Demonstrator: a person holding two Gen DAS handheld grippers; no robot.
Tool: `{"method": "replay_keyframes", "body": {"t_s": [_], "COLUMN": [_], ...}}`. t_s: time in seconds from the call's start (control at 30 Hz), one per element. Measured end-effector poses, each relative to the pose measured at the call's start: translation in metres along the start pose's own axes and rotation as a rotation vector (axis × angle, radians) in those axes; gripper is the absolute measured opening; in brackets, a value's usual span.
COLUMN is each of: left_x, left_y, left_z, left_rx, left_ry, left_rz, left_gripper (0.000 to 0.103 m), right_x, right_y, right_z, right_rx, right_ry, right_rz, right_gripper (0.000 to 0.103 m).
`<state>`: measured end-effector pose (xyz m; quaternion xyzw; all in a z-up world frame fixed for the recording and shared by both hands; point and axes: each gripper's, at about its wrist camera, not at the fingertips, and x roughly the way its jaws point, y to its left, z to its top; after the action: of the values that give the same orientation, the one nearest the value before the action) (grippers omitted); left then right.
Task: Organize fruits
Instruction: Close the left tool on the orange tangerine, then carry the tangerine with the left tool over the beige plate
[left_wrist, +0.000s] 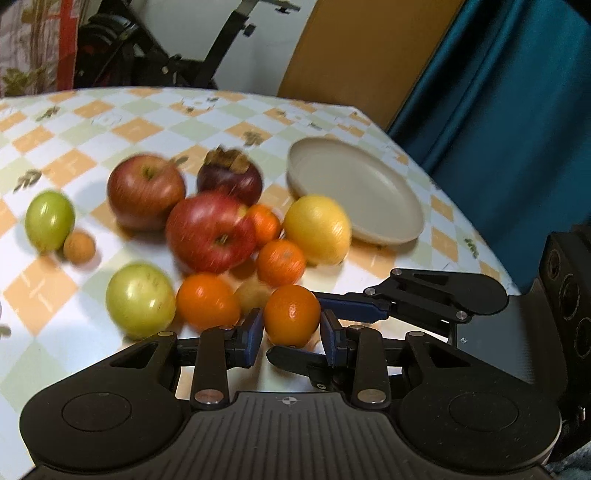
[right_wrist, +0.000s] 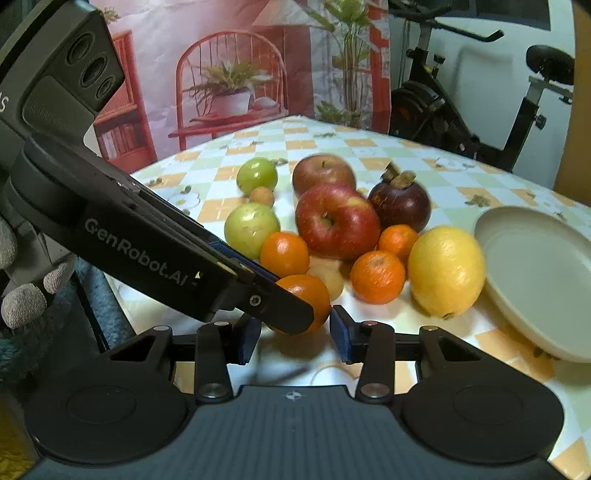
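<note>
A pile of fruit lies on the checked tablecloth: two red apples (left_wrist: 210, 232), a dark mangosteen (left_wrist: 229, 177), a yellow lemon (left_wrist: 317, 229), two green fruits (left_wrist: 140, 300) and several small oranges. My left gripper (left_wrist: 291, 334) is shut on the nearest small orange (left_wrist: 291, 314), its blue pads against both sides. In the right wrist view that orange (right_wrist: 314, 295) sits just ahead of my right gripper (right_wrist: 295, 338), which is open and empty, and the left gripper's body crosses in front. A beige plate (left_wrist: 358, 188) stands empty to the right of the lemon (right_wrist: 445, 271).
The table's right edge runs close behind the plate (right_wrist: 535, 273), with a teal curtain (left_wrist: 498, 110) beyond. An exercise bike (right_wrist: 461, 103) stands behind the far edge. A small tan fruit (left_wrist: 78, 246) lies by the left green fruit.
</note>
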<state>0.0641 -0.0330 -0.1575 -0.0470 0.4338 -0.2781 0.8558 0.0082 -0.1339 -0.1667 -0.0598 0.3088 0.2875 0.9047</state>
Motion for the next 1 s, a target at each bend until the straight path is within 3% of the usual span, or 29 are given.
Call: {"method": "replay_keyframes", "body": {"t_s": [0.33, 0.53, 1.0], "left_x": [0.014, 0.050, 0.131], "left_y": [-0.044, -0.054, -0.047], "left_z": [0.063, 0.102, 0.131], "left_rx": [0.126, 0.139, 0.123], "left_ry": [-0.045, -0.009, 0.084], "left_rz": [-0.020, -0.046, 0.031], "left_gripper": [0.036, 0.036, 0.036], "right_x": [-0.029, -0.032, 0.010], "right_y": [-0.041, -0.083, -0.152], "right_z": [0.028, 0.040, 0.028], "right_rx": [0.072, 0.110, 0.237], "right_ry": [-0.103, -0.128, -0.094], "right_rz": [-0.082, -0.129, -0.125], "right_gripper": [0.044, 0.044, 0.044]}}
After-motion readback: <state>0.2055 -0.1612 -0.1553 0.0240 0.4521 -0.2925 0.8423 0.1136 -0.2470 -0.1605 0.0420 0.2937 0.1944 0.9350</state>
